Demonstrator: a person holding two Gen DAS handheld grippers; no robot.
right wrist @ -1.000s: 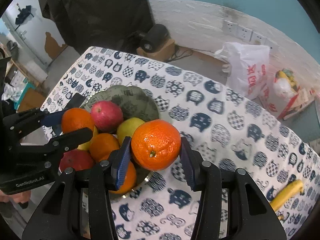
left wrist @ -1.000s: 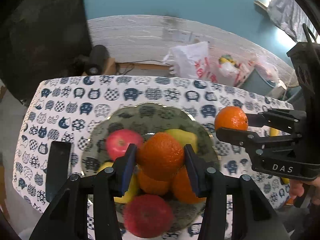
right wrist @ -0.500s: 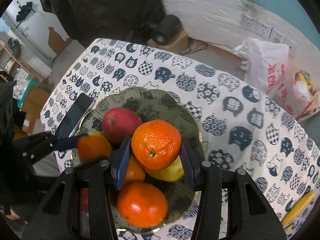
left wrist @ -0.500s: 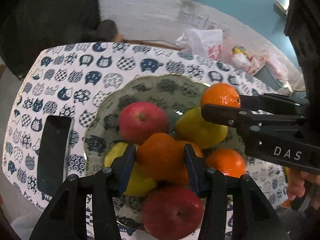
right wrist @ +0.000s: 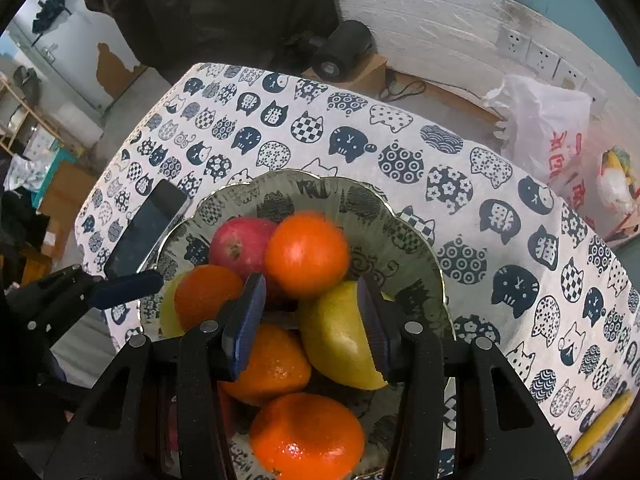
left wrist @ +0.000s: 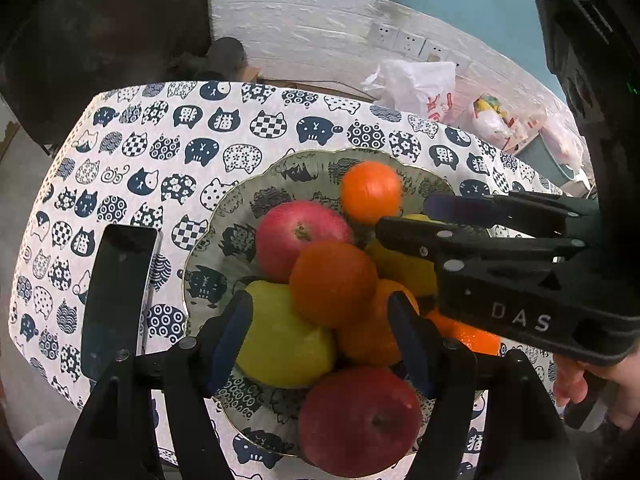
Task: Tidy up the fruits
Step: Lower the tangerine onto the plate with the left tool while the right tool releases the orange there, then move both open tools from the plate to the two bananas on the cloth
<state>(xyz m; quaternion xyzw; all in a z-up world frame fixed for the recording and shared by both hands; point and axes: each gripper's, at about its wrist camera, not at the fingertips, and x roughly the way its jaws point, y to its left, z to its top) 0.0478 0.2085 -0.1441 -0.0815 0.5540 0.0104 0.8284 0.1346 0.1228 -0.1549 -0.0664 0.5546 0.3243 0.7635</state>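
Two grippers hang over one scalloped dish [left wrist: 224, 216] on the cat-print tablecloth [left wrist: 160, 140], both pointing steeply down

Left gripper [left wrist: 320, 336]: jaws have just been opening and now stand roughly half apart. The near orange [left wrist: 332, 284] lies between the pads but free of them, with a clear gap at the left pad and a thinner one at the right. It rests on top of the heap, about dish centre

Right gripper [right wrist: 310, 308]: jaws only narrowly parted. The blurred orange [right wrist: 306, 254] sits at the very fingertips, ahead of the pads. From the left wrist view it is toward 1 o'clock in the dish. Cannot tell whether the tips still pinch it. A hand [left wrist: 600, 384] holds this gripper's handle

Heap, clock read from the left wrist view:
- red apple [left wrist: 300, 236] at 11 o'clock, touching the near orange
- yellow-green fruit [left wrist: 280, 336] at 7 o'clock, under the near orange
- second red apple [left wrist: 360, 420] at 6 o'clock, against the near rim
- second yellow-green fruit [right wrist: 340, 336] at 3 o'clock, partly hidden by the right gripper

Dark phone [left wrist: 120, 280] lies flat at 9 o'clock, just beside the dish. Banana [right wrist: 600, 420] lies near the table edge, well apart from the dish
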